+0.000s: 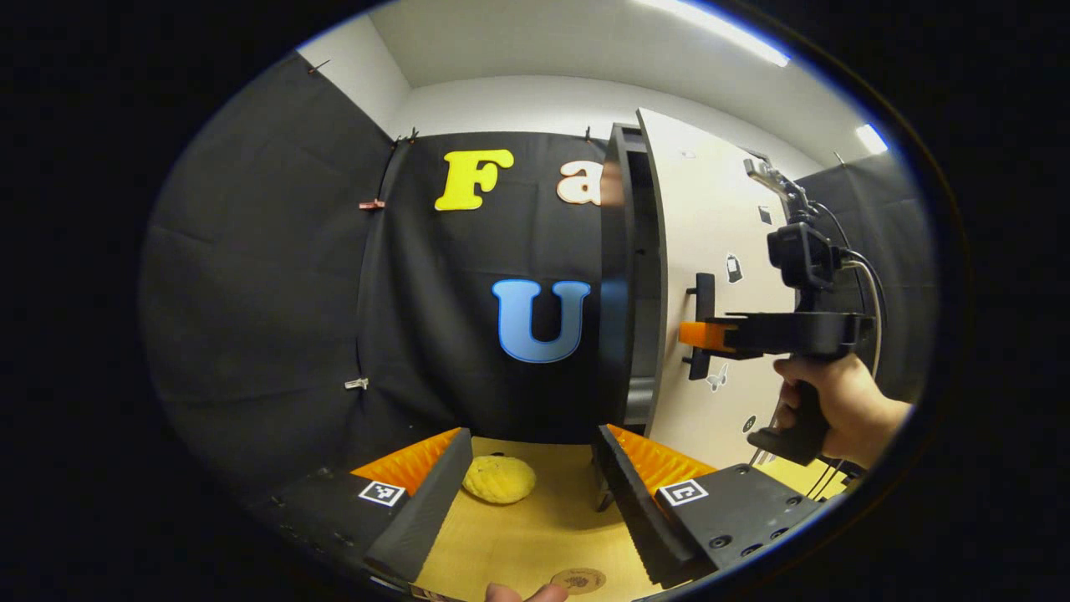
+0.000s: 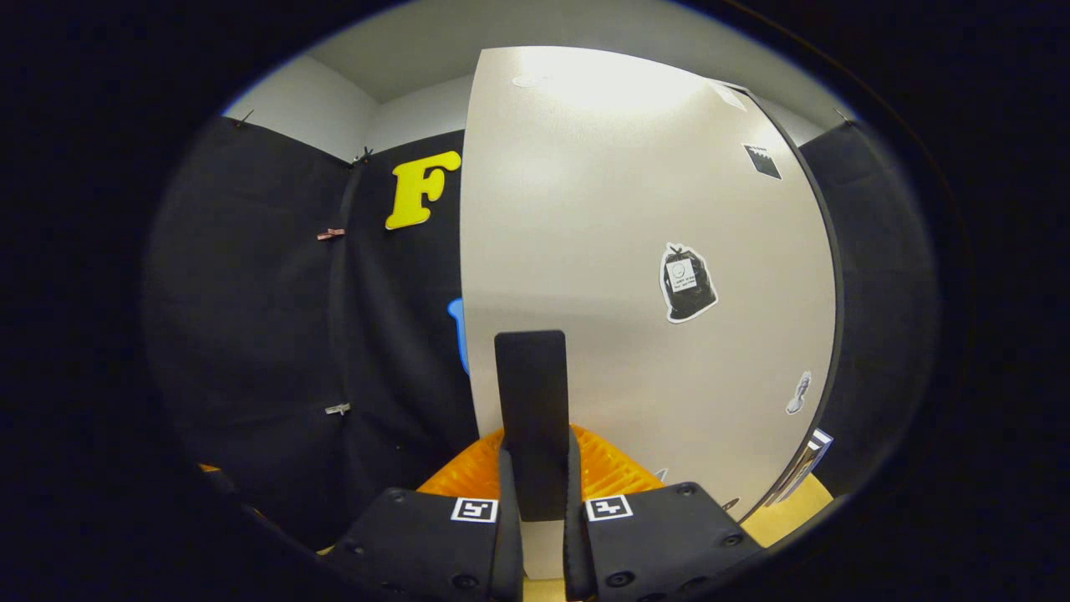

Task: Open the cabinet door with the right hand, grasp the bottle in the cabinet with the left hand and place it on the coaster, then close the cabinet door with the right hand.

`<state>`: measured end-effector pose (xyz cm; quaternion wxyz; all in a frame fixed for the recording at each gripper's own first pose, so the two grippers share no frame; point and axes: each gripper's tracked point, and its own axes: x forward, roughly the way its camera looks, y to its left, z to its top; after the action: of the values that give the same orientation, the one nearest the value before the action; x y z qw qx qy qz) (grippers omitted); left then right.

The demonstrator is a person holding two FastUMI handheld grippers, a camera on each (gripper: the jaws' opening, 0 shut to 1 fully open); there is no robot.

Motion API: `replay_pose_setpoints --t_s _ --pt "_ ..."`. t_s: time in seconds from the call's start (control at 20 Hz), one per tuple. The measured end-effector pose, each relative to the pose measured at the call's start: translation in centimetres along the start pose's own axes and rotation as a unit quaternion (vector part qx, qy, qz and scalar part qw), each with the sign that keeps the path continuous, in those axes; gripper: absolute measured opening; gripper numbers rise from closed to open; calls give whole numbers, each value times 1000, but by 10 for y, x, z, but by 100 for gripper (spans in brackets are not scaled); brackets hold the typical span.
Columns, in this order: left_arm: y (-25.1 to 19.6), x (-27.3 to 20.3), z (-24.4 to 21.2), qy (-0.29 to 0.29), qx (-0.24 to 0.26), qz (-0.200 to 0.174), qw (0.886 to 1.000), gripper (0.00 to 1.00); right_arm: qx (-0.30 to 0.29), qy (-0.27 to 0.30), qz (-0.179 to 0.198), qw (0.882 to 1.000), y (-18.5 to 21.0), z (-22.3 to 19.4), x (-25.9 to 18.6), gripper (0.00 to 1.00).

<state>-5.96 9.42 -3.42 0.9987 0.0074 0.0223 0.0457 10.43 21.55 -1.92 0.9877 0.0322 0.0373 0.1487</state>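
right gripper (image 2: 535,493) clamping door handle (image 2: 532,418), cabinet interior (image 1: 642,276) dark

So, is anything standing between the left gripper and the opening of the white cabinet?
The white cabinet door itself: only partly open, it leaves a narrow dark gap. The right gripper is shut on its black bar handle. A yellow lumpy object lies low on the table, ahead of the left gripper.
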Motion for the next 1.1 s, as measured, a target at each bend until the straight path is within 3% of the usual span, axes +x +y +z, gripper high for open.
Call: replay_pose_setpoints --t_s 0.5,1.1 --pt "-59 -15 23 -18 9 -26 999 94 21 13 39 999 -36 4 -93 23" --pt "-127 4 37 -29 -2 -71 997 94 9 2 15 1000 -107 13 -168 22"
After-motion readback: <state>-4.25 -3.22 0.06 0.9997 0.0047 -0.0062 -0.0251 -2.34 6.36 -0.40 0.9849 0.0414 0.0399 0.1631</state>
